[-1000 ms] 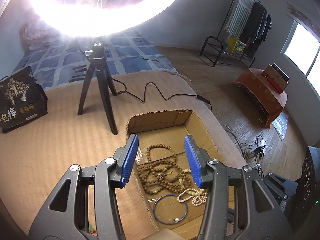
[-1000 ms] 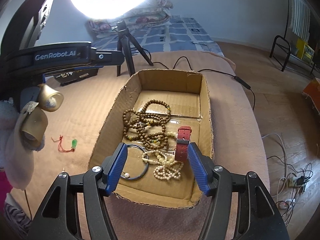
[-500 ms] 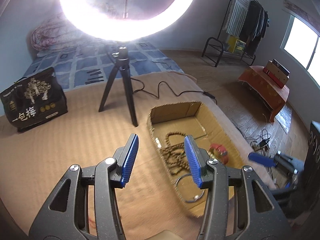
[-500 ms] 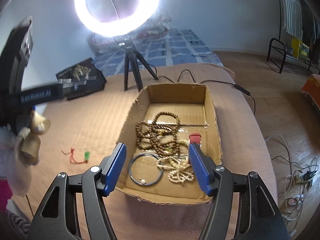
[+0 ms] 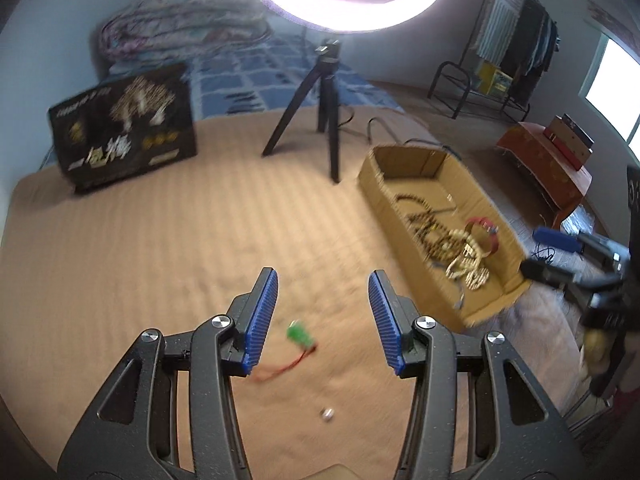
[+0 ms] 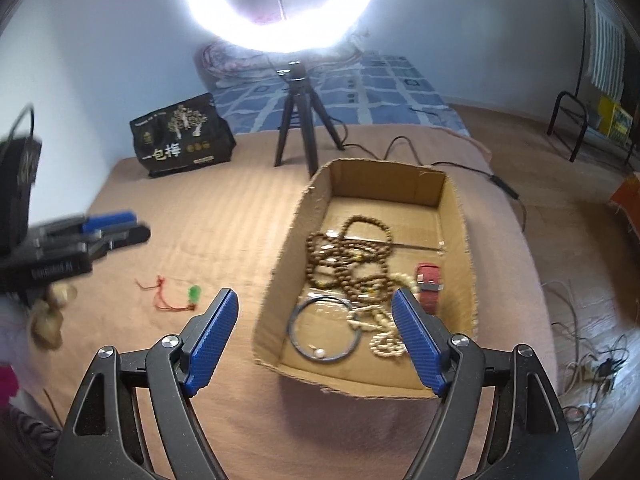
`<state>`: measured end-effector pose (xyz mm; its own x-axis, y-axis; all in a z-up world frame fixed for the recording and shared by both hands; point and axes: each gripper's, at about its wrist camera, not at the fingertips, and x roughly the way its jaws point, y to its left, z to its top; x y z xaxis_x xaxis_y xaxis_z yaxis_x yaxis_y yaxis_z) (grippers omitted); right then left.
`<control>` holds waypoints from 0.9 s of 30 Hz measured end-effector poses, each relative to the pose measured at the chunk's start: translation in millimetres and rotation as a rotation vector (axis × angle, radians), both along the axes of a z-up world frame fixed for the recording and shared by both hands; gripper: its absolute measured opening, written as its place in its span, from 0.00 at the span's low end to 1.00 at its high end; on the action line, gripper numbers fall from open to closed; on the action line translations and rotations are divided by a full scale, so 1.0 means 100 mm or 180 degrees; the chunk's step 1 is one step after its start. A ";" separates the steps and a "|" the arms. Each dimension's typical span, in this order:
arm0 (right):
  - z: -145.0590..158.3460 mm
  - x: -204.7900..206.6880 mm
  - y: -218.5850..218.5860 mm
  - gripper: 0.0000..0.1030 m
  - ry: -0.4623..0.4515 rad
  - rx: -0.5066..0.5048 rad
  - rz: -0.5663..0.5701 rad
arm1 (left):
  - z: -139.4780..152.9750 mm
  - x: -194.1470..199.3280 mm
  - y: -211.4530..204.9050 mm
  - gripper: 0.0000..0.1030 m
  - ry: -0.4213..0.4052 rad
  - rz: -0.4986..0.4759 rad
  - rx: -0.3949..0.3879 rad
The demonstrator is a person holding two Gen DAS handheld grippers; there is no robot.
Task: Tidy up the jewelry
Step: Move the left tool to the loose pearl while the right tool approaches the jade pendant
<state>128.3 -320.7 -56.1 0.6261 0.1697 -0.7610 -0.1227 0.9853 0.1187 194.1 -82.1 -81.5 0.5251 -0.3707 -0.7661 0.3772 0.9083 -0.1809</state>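
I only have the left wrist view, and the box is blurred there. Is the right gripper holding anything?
Observer: No. The right gripper is open and empty, above the near end of the cardboard box.
Operator: What lies at that end of the box?
Observer: A dark hoop carrying one pearl-like bead, flat on the box floor beside a pale bead strand.
Operator: And the green pendant's cord?
Observer: The red cord runs loose from the green pendant across the bed cover, outside the box, to its left.
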 end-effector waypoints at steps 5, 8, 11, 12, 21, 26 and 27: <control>0.00 0.05 0.19 0.77 -0.0006 0.0090 0.0083 | -0.20 -0.19 0.19 0.43 0.0169 -0.0014 0.0032; -0.03 0.10 0.31 0.77 0.0064 0.0166 0.0141 | -0.30 -0.32 0.21 0.41 0.0263 -0.0115 0.0055; -0.09 0.18 0.41 0.76 0.0134 0.0268 0.0173 | -0.39 -0.40 0.21 0.35 0.0347 -0.0181 0.0027; -0.11 0.22 0.46 0.76 0.0168 0.0314 0.0195 | -0.43 -0.44 0.21 0.34 0.0386 -0.0203 0.0020; -0.51 0.43 0.77 0.49 0.0661 0.0517 0.0340 | -0.74 -0.62 0.15 0.24 0.0525 -0.0404 0.0165; -0.75 0.54 0.96 0.37 0.0918 0.0490 0.0401 | -0.85 -0.65 0.14 0.22 0.0563 -0.0400 0.0156; -0.77 0.56 0.98 0.36 0.0939 0.0499 0.0406 | -0.86 -0.64 0.14 0.22 0.0572 -0.0396 0.0136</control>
